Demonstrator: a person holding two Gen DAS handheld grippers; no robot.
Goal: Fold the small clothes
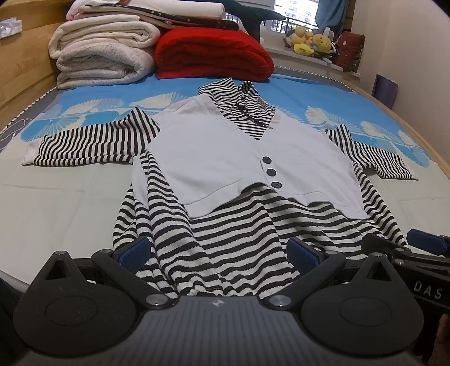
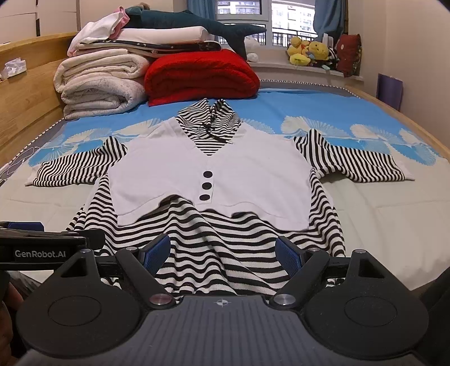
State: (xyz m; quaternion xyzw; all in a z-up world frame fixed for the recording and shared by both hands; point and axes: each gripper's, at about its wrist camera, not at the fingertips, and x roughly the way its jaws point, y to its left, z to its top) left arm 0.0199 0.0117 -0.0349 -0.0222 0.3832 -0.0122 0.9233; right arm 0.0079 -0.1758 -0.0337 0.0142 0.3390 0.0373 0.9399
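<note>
Blue cloth with big white fan shapes covers the far half of the bed point(image 1: 84, 93), and the near half is pale. By the wooden headboard point(image 2: 28, 93) sit folded blankets: a fat cream one point(image 1: 101, 56) with more folded bedding on top, and a red one point(image 2: 199, 76) touching it. A dark stuffed shark point(image 2: 202, 24) lies on top of the pile. The striped top point(image 2: 208, 174) lies flat in the middle of the bed with both short sleeves spread out to the sides. It is black and white, with a white vest part on the front, three dark buttons point(image 2: 206, 185) in a row, and a striped hood at the far end. Its bottom edge is wrinkled and bunched up near the cameras. The left gripper point(image 1: 219, 252) is wide open with the bunched hem lying between its blue pads, and it grips nothing. The right gripper point(image 2: 223, 252) is wide open too, over the same hem. Little yellow soft toys point(image 2: 308, 52) sit on the window sill.
</note>
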